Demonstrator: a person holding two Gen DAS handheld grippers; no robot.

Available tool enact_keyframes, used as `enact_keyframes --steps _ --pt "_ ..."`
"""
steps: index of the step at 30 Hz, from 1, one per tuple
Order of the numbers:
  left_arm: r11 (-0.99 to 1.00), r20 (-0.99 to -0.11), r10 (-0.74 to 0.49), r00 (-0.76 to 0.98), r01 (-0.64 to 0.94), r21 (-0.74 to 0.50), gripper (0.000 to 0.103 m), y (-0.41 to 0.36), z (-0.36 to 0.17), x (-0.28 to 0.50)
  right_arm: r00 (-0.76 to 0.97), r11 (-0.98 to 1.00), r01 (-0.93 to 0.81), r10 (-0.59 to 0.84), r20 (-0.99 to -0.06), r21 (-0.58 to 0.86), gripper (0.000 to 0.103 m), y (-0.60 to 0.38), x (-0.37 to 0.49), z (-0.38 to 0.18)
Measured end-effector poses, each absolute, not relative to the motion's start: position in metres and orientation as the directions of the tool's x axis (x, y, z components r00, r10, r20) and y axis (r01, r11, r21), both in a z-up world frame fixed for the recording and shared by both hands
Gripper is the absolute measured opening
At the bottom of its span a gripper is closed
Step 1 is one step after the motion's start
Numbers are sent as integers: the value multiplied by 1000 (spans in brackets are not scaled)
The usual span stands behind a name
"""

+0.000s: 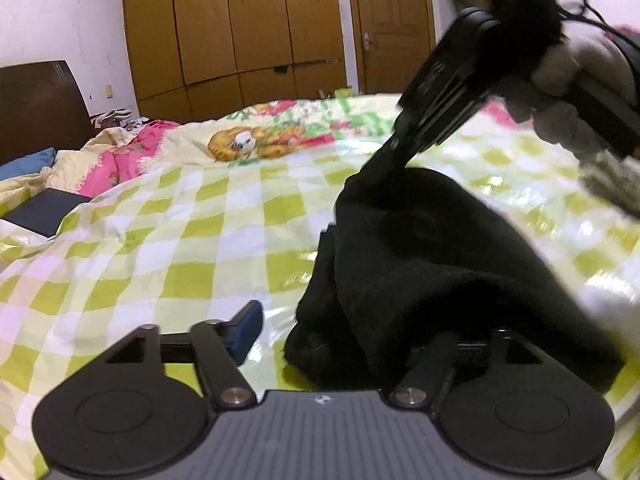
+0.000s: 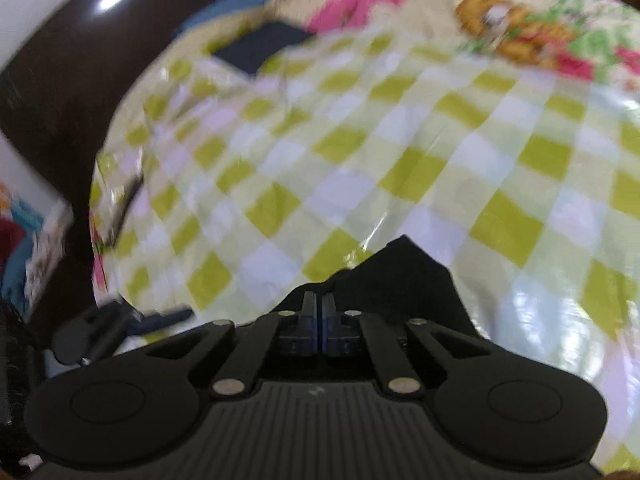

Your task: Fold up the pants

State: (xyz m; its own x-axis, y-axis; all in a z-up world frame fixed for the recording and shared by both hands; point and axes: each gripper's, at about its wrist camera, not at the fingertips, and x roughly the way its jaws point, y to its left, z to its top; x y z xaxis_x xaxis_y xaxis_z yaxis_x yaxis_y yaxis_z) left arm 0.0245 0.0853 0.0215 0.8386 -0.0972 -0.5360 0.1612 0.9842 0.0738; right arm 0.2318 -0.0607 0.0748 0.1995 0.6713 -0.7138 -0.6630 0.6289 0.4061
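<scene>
Black pants lie on the checked bedspread; right gripper pinches their cloth, left gripper stands apart.

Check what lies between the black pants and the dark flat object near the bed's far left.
In the left wrist view, only bare green-checked bedspread lies between the black pants and the dark flat object; nothing else rests on that stretch.

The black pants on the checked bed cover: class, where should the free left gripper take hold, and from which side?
Probably the pants' low bunched end by the left gripper, coming in level from the front; the right gripper already pinches the raised end.
</scene>
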Motion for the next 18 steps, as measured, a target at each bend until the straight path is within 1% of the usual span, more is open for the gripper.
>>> enact_keyframes --steps 1,3,6,9,13,15,18 --pt "985 -518 -101 849 159 70 73 85 27 23 230 640 -645 683 -693 417 3 -70 231 83" --pt "986 -481 -100 871 151 69 73 84 37 22 274 654 -629 692 -668 420 3 -84 231 92" --pt "984 -454 -96 886 152 88 73 83 44 27 317 686 -607 671 -670 400 3 -90 237 96" --pt "990 -495 -69 866 121 73 72 88 30 37 329 702 -578 666 -669 415 3 -83 248 85" --pt "994 -567 -24 823 79 72 72 98 0 43 301 713 -566 646 -702 413 3 -46 256 39" --pt "996 -572 -30 820 72 51 73 105 -4 41 304 730 -560 622 -722 392 3 -33 258 14" --pt "996 -577 -24 816 69 56 75 108 -3 38 327 750 -521 616 -716 408 4 -31 262 -3"
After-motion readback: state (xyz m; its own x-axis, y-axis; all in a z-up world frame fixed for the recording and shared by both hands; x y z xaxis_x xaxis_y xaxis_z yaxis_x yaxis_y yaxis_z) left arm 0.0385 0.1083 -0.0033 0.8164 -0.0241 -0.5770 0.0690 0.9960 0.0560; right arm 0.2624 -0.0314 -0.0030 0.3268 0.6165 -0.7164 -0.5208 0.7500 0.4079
